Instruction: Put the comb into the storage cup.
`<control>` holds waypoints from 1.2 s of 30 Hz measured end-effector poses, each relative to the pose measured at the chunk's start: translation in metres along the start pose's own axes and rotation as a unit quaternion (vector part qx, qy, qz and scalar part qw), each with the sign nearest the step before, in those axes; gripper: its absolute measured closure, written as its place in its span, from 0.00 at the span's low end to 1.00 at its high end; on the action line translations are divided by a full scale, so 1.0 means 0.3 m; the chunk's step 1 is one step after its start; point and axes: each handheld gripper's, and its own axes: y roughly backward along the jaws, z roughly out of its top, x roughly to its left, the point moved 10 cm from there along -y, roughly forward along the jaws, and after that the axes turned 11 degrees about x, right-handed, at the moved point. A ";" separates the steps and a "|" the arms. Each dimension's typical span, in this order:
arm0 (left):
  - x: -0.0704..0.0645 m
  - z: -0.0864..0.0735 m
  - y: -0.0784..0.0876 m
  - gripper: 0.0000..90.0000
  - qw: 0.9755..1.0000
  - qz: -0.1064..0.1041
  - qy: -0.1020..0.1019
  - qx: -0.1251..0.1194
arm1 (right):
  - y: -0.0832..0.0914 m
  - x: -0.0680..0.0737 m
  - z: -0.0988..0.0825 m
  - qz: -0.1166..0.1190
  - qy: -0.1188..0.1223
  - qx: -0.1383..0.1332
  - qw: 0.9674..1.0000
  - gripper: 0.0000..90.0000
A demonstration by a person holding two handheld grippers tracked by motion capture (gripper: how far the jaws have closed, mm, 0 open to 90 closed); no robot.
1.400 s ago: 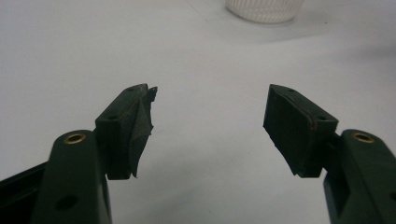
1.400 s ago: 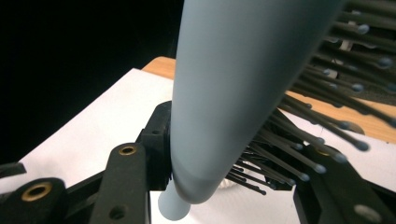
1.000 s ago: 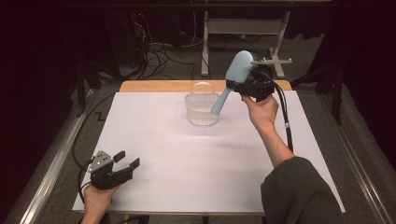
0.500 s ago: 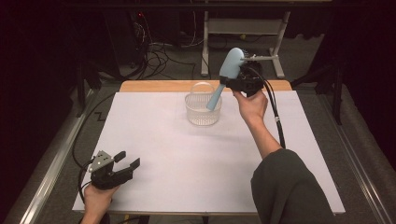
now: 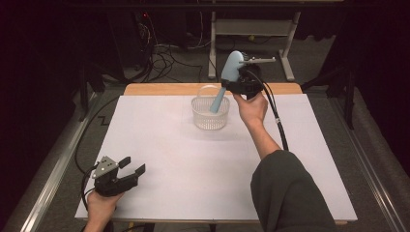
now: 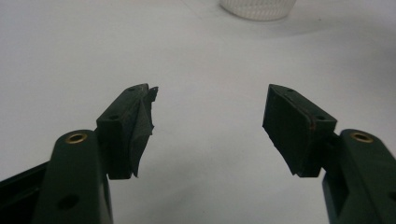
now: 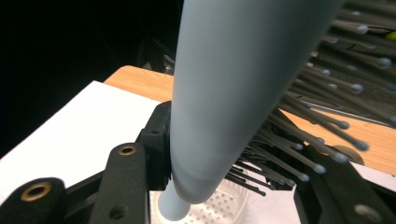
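A light blue hairbrush [image 5: 231,66] with dark bristles is clamped at its neck in my right gripper [image 5: 237,87], which is shut on it at the table's far middle. The brush stands tilted, head up, and its handle tip dips into a small clear perforated basket [image 5: 209,116]. In the right gripper view the brush [image 7: 233,93] rises between the jaws of the right gripper [image 7: 224,172], with the basket [image 7: 229,210] below. My left gripper [image 5: 131,168] rests near the front left corner, open with nothing in it. In the left gripper view, the left gripper [image 6: 210,126] faces the distant basket [image 6: 258,7].
A white sheet [image 5: 169,159] covers the table, with a wooden strip [image 5: 159,89] along its far edge. Beyond that edge are floor cables [image 5: 169,55] and a metal frame [image 5: 251,29]. A person's dark sleeve [image 5: 290,193] lies over the front right.
My right gripper has carried the hairbrush to the left and slightly down, bringing the handle tip from the basket's right rim into the basket. The left gripper has stayed put.
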 end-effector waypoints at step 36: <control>-0.011 0.002 0.009 0.37 1.000 -0.010 -0.002 -0.003 | -0.224 0.058 -0.108 0.010 -0.009 0.052 0.999 0.58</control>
